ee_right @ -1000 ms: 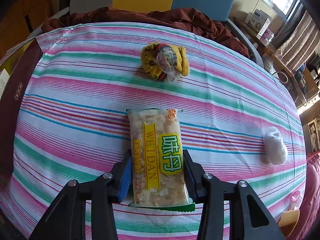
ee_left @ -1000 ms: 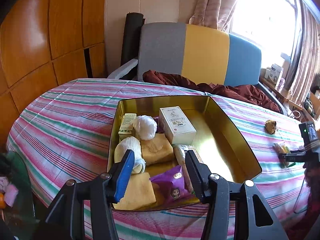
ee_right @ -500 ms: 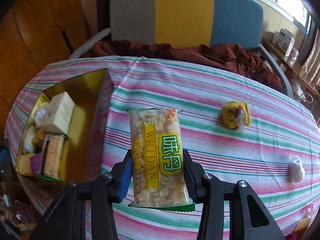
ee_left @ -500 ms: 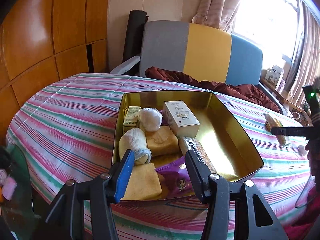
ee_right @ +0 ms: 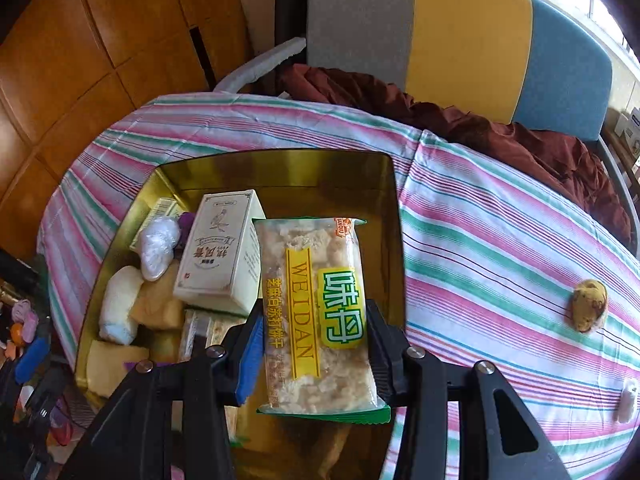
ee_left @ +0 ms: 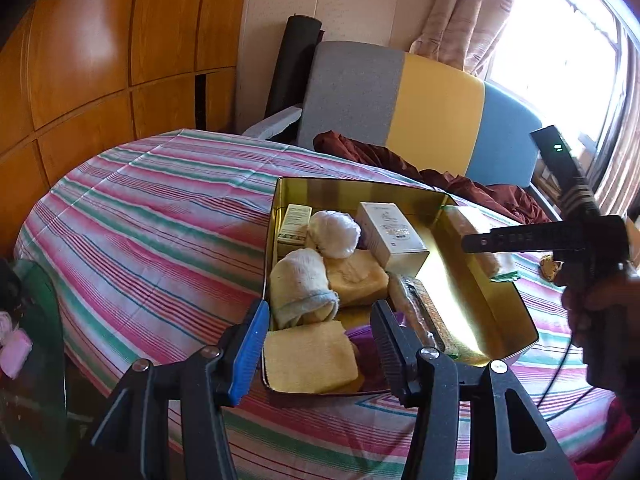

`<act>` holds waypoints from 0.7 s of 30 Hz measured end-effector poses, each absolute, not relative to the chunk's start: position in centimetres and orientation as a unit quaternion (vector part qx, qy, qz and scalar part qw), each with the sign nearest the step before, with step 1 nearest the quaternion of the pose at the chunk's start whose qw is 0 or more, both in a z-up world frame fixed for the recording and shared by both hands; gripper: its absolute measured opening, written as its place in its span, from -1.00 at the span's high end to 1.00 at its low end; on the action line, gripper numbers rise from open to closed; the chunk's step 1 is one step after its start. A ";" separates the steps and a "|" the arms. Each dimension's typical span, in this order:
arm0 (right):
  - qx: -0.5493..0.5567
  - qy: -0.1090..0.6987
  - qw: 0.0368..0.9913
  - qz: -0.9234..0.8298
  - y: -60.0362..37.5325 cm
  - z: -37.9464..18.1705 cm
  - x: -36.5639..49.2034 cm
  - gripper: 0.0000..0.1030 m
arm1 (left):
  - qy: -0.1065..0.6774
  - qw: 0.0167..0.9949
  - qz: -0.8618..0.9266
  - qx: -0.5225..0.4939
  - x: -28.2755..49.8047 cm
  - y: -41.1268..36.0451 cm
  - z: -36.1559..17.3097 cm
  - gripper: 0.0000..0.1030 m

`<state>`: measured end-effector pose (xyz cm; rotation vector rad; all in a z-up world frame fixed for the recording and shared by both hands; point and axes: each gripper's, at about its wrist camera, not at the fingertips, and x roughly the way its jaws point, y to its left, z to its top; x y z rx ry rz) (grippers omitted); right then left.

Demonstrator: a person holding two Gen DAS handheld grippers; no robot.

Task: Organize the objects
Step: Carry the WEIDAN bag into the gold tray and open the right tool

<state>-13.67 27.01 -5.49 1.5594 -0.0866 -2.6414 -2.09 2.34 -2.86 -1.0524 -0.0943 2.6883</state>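
A gold tin box (ee_left: 352, 189) (ee_right: 280, 168) sits on the striped tablecloth and holds several items: a white carton (ee_left: 390, 232) (ee_right: 220, 252), white rolled cloths (ee_left: 334, 227), yellow sponges (ee_left: 308, 356) and a snack bar (ee_left: 420, 308). My right gripper (ee_right: 316, 348) is shut on a WEIDAN cracker packet (ee_right: 316, 308) and holds it above the right side of the box; it also shows in the left wrist view (ee_left: 476, 240). My left gripper (ee_left: 318, 338) is open and empty at the box's near edge.
A yellow patterned bundle (ee_right: 588, 304) and a small white item (ee_right: 628, 400) lie on the tablecloth (ee_right: 500, 240) to the right of the box. A grey, yellow and blue chair (ee_left: 420, 100) with a maroon cloth (ee_right: 480, 120) stands behind the table.
My right gripper has carried the cracker packet left, from over the tablecloth to above the tin box. My left gripper has stayed open near the box's front edge.
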 end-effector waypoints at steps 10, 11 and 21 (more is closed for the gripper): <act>0.540 0.002 -0.006 -0.842 25.6 -9.4 -18.3 0.11 | -0.040 0.113 0.921 -0.369 -2.9 1.3 -3.6 -0.05; 0.541 0.003 -0.007 -0.841 25.6 -9.6 -18.4 0.11 | -0.040 0.112 0.921 -0.370 -3.0 1.3 -3.7 -0.05; 0.532 0.010 -0.002 -0.847 25.2 -9.7 -18.2 0.08 | -0.038 0.109 0.921 -0.373 -2.9 1.5 -3.8 -0.06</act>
